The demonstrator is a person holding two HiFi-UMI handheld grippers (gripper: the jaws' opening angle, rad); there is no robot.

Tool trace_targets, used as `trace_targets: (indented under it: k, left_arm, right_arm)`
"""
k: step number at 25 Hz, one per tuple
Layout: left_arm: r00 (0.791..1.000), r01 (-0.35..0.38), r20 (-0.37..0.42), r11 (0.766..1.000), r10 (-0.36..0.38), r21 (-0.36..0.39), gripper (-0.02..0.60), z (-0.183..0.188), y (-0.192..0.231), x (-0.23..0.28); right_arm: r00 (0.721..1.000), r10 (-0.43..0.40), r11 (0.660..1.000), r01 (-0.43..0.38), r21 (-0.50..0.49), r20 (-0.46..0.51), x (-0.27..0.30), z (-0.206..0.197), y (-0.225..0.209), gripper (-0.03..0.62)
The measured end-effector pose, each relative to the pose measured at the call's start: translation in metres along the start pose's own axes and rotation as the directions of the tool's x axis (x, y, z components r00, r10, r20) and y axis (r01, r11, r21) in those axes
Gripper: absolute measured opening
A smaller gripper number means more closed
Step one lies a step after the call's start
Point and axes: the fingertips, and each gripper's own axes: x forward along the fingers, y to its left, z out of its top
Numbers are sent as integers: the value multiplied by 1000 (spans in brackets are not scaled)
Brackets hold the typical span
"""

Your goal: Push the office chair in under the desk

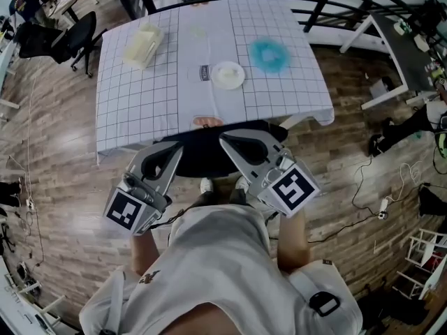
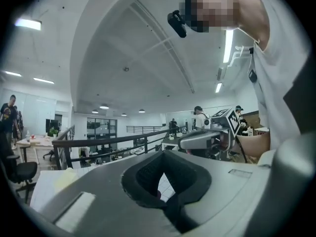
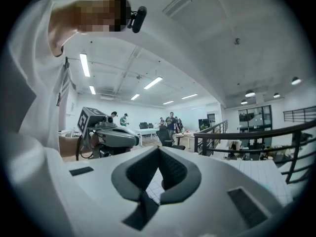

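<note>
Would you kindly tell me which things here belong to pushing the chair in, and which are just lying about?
Part of the job:
office chair
desk
left gripper, shut
right gripper, shut

Just lying about, on the desk:
white plate
blue fluffy thing
cream box

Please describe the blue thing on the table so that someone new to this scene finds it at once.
Find the table under a white cloth with a grid pattern. On its right half, just right of the round white dish, lies a fuzzy blue ring. It is the only brightly coloured thing on the cloth.
</note>
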Motion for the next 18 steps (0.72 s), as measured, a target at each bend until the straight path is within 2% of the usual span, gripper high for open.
trace_targets:
  k: [10, 18]
  left_arm:
    - [1000, 2, 10, 999, -2, -54, 3, -5, 7, 1]
    - [1000, 9, 0, 999, -9, -52, 3, -5, 7, 4]
  right_arm:
    - [1000, 15, 1000, -14, 18, -14, 2, -3, -2, -2]
    - [999, 35, 999, -35, 2, -18, 3, -2, -1, -2]
